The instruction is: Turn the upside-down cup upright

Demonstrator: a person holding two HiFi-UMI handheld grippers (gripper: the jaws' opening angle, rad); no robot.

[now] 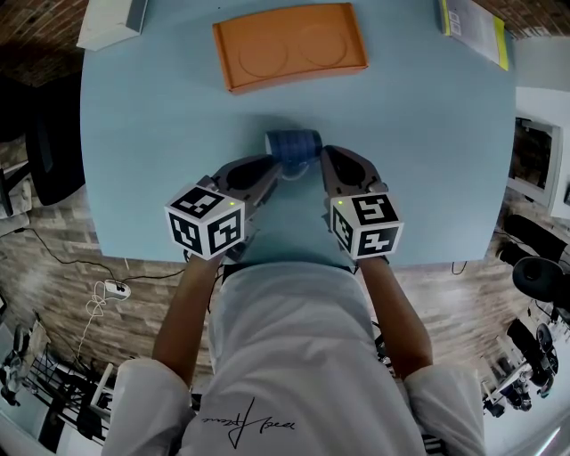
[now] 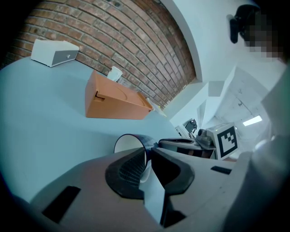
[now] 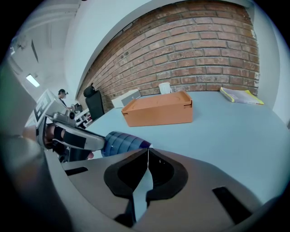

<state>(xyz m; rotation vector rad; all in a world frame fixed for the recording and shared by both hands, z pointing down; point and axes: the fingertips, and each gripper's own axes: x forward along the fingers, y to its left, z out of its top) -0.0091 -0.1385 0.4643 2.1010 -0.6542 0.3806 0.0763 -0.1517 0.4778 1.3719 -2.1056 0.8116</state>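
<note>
The blue ribbed cup [image 1: 294, 144] lies tipped on its side just above the light blue table [image 1: 427, 142], between my two grippers. In the left gripper view its white inside [image 2: 129, 144] faces the camera, and my left gripper [image 2: 147, 156] is shut on its rim, one jaw inside and one outside. In the head view that left gripper [image 1: 283, 169] reaches the cup from the lower left. My right gripper [image 1: 325, 153] sits just right of the cup. Its jaws meet with nothing between them [image 3: 148, 152], and the cup [image 3: 122, 142] lies a little beyond and to their left.
An orange box [image 1: 289, 44] lies at the far middle of the table. A white box [image 1: 107, 22] is at the far left corner and a yellow book [image 1: 472, 27] at the far right. The table's near edge [image 1: 276, 260] runs just behind the grippers.
</note>
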